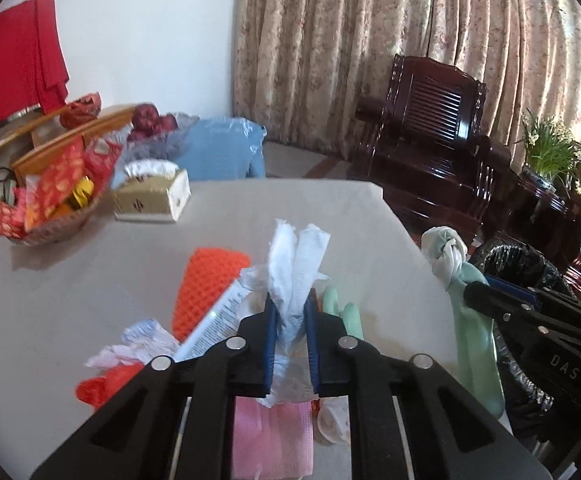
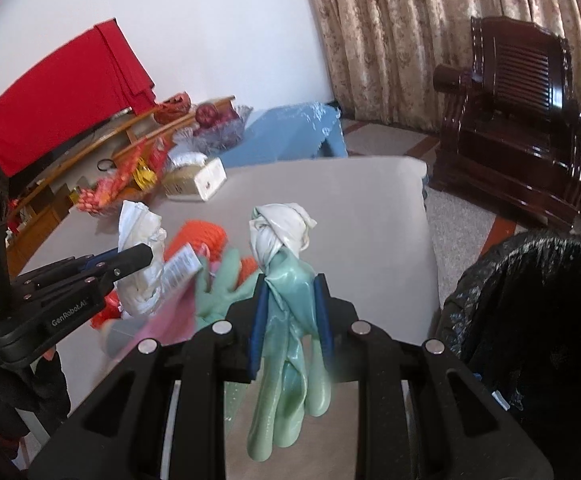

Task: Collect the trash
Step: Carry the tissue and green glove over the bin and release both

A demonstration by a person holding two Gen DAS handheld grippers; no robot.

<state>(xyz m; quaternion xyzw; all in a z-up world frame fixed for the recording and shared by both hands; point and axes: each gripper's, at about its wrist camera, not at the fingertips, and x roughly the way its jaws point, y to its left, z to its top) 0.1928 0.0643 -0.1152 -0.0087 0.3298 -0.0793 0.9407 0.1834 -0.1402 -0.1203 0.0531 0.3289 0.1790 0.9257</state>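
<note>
My left gripper (image 1: pixel 291 312) is shut on a crumpled white tissue (image 1: pixel 296 264), held just above the grey table (image 1: pixel 90 272). Under and around it lies a trash heap: an orange net (image 1: pixel 206 280), a printed wrapper (image 1: pixel 214 324), a pink cloth (image 1: pixel 274 436) and a second mint glove (image 1: pixel 340 312). My right gripper (image 2: pixel 290 304) is shut on a mint green rubber glove (image 2: pixel 290 320) with a knotted white cuff, which hangs lifted off the table. That glove (image 1: pixel 470 320) and the right gripper show at the right in the left wrist view. The left gripper (image 2: pixel 130 260) with its tissue (image 2: pixel 140 248) appears at the left in the right wrist view.
A bin with a black liner (image 2: pixel 538 304) stands off the table's right edge, also visible as the black bin (image 1: pixel 518 264). At the back left sit a tissue box (image 1: pixel 154 196), a snack basket (image 1: pixel 50 200) and a fruit bowl (image 1: pixel 158 132). A dark wooden chair (image 1: pixel 430 128) and a plant (image 1: pixel 550 148) stand beyond.
</note>
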